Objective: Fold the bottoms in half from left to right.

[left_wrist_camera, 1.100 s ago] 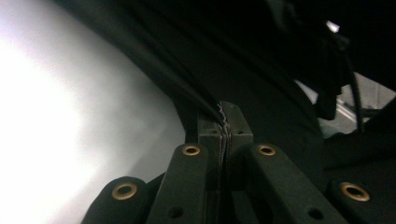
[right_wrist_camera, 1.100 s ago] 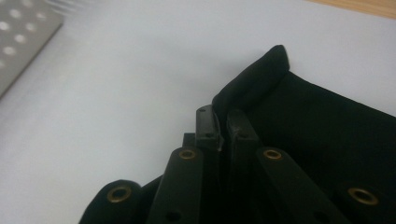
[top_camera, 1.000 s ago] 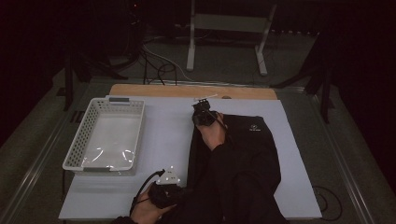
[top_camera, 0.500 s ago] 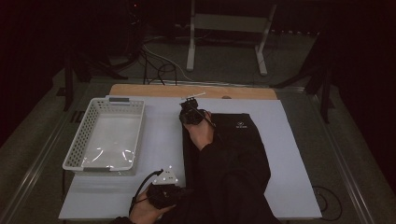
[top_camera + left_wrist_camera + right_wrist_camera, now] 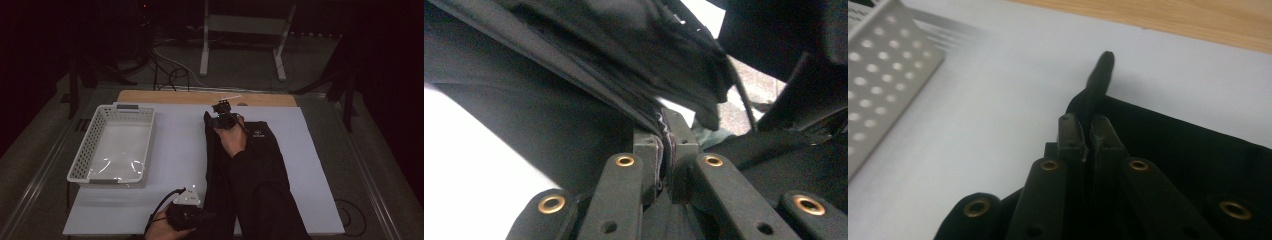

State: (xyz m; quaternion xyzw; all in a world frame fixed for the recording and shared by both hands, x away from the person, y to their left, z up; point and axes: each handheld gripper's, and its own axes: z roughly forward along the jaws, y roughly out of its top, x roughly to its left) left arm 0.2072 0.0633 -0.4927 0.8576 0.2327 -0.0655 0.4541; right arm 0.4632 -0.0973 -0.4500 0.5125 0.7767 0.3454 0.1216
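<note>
A black garment point(image 5: 272, 145) with a small white logo lies lengthwise on the white mat point(image 5: 175, 150). My right gripper point(image 5: 220, 107) is at the garment's far left corner, shut on its edge. The right gripper view shows the jaws point(image 5: 1087, 135) pinching a fold of the black cloth point(image 5: 1188, 160), lifted a little off the mat. My left gripper point(image 5: 202, 216) is at the near edge of the table, shut on the garment's near left edge. In the left gripper view the hem is clamped between the pads point(image 5: 666, 145) and cloth point(image 5: 589, 75) hangs above them.
A white perforated basket point(image 5: 82, 155) stands on the left of the mat, also seen as the basket point(image 5: 883, 85) in the right gripper view. Bare wood of the table point(image 5: 200, 97) runs along the far edge. A metal stand and cables sit on the floor beyond.
My right gripper carried the garment's far corner to the left, then back to the right and slightly up. The left gripper stayed put, still holding the near edge.
</note>
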